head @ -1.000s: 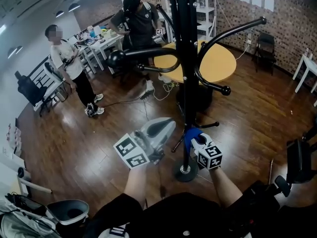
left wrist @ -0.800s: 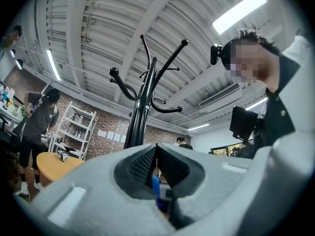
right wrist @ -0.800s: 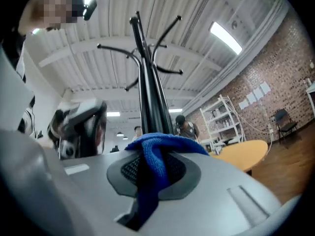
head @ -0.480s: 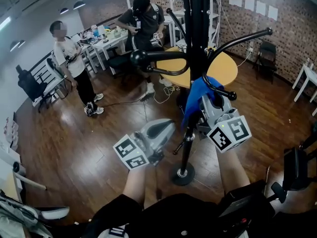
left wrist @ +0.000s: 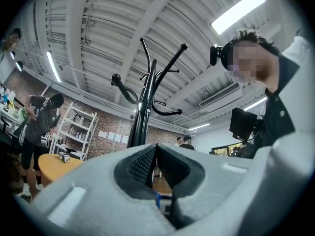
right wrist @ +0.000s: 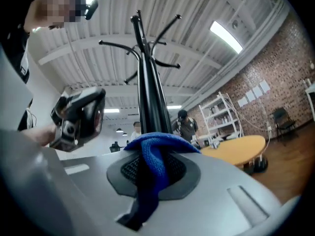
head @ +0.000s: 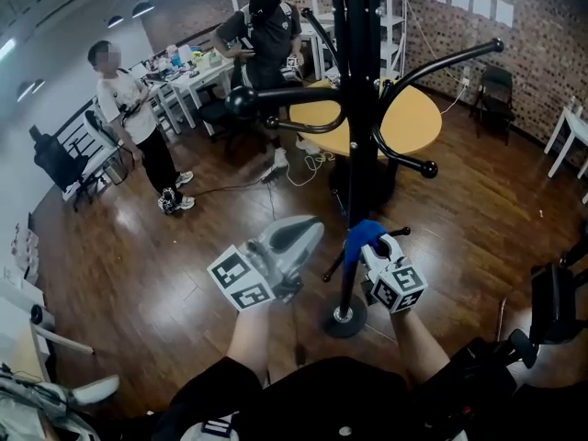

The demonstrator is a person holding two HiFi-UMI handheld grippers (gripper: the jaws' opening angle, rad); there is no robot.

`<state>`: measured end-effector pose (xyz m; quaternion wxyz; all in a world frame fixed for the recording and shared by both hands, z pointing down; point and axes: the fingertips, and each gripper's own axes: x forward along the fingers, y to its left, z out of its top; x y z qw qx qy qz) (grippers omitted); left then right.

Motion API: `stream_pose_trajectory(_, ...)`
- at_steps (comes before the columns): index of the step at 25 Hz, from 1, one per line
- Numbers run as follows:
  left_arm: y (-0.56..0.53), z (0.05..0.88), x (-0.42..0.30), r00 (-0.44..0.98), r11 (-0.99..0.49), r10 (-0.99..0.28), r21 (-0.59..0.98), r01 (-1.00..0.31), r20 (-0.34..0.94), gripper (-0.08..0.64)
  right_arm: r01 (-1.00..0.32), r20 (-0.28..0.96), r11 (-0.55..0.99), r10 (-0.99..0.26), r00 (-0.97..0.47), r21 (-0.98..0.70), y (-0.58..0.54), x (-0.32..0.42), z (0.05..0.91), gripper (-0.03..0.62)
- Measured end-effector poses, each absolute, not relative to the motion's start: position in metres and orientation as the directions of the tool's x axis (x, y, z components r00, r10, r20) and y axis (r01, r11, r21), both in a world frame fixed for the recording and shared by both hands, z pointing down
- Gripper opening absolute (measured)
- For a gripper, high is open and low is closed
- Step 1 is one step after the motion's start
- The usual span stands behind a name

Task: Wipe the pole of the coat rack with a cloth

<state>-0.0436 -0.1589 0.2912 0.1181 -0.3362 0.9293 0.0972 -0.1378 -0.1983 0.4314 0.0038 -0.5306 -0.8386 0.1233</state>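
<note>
Lowered since the earlier frame, the right gripper [head: 369,249] is clamped on a blue microfibre cloth [head: 364,233] against the black metal coat-rack pole [head: 361,145]; the left gripper [head: 299,234], at its 9 o'clock, is closed, empty. The unsteadied pole could be tipped by hard pressing

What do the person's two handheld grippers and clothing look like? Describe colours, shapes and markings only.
The left gripper and right gripper are smooth pale grey moulded shells tapering towards the jaws, with black textured pads set in dark recesses. Each carries a cube of black-and-white square markers. No cables show. The forearms are unsleeved; the top is black.
</note>
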Motion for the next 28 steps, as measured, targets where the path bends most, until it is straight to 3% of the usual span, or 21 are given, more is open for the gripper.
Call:
stream_pose_trajectory(4, -0.164, 0.292, -0.047, -0.738, 0.745, -0.615, 0.101, -0.659, -0.277, 0.0, 0.849, 0.059, 0.435, 0.897, -0.438, -0.301, -0.198, -0.141, 0.524, 0.025)
stream_pose_trajectory(7, -0.167, 0.292, -0.049, -0.735, 0.742, -0.619, 0.101, -0.663, -0.278, 0.0, 0.831, 0.087, 0.442, 0.894, -0.44, -0.338, -0.198, -0.141, 0.527, 0.025)
stream_pose_trajectory(9, -0.167, 0.292, -0.049, -0.736, 0.743, -0.616, 0.102, -0.661, -0.281, 0.0, 0.837, 0.021, 0.433, 0.891, -0.453, -0.335, -0.198, -0.14, 0.49, 0.023)
stream_pose_trajectory(15, -0.166, 0.29, -0.043, -0.734, 0.744, -0.608, 0.103, -0.66, -0.304, 0.0, 0.893, -0.326, 0.397, 0.833, -0.448, -0.212, -0.203, -0.137, 0.287, 0.023)
stream_pose_trajectory(20, -0.163, 0.288, -0.042, -0.733, 0.747, -0.599, 0.106, -0.657, -0.322, 0.0, 0.919, -0.453, 0.372, 0.802, -0.391, -0.134, -0.204, -0.136, 0.179, 0.025)
stream_pose_trajectory(23, -0.157, 0.288, -0.039, -0.739, 0.753, -0.589, 0.108, -0.649, -0.329, 0.0, 0.922, -0.453, 0.37, 0.807, -0.379, -0.112, -0.205, -0.136, 0.194, 0.025)
stream_pose_trajectory(28, -0.149, 0.289, -0.04, -0.749, 0.761, -0.582, 0.111, -0.639, -0.318, 0.0, 0.904, -0.274, 0.401, 0.862, -0.427, -0.148, -0.198, -0.138, 0.324, 0.025)
